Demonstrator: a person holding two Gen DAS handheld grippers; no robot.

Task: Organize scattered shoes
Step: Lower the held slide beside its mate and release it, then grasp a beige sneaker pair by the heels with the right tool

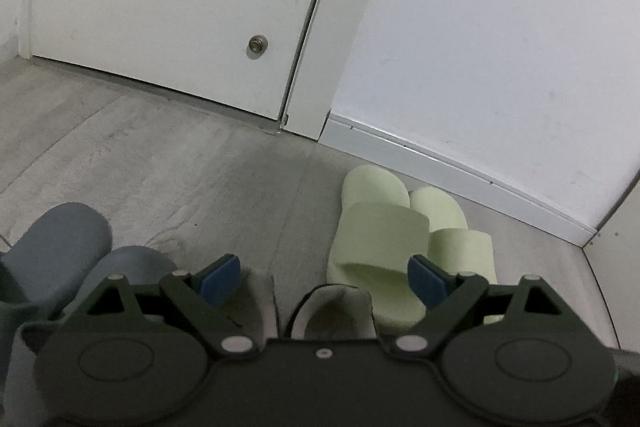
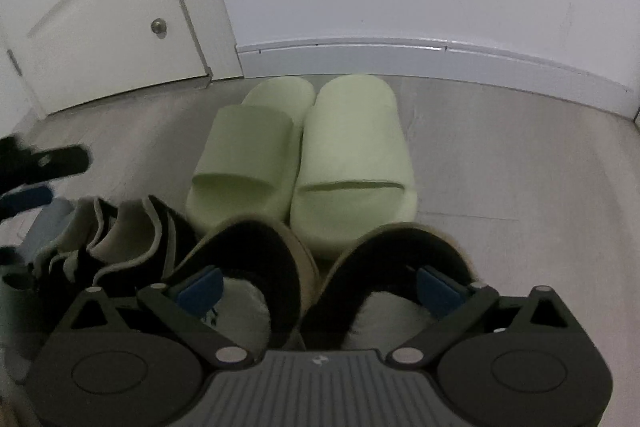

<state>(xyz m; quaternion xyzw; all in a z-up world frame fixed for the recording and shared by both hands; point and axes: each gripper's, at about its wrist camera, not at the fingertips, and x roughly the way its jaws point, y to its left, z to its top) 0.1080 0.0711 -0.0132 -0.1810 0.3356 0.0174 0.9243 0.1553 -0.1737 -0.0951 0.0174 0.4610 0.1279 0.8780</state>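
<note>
A pair of pale green slides [image 2: 304, 155] stands side by side near the wall, toes toward the baseboard; it also shows in the left wrist view [image 1: 396, 239]. Just in front of my right gripper [image 2: 320, 291] sits a pair of dark fur-lined slippers [image 2: 256, 267], with grey and black shoes [image 2: 128, 239] to their left. My right gripper is open and empty above the slippers. My left gripper [image 1: 324, 279] is open and empty above a grey shoe [image 1: 332, 315]. Blue-grey slippers [image 1: 64, 247] lie at its left. The left gripper's fingers [image 2: 44, 163] show in the right wrist view.
A white door [image 1: 168, 3] with a small round knob [image 1: 257, 45] stands at the back left. A white wall with a baseboard [image 2: 440, 63] runs behind the shoes. The floor [image 1: 200, 179] is grey wood-look boards.
</note>
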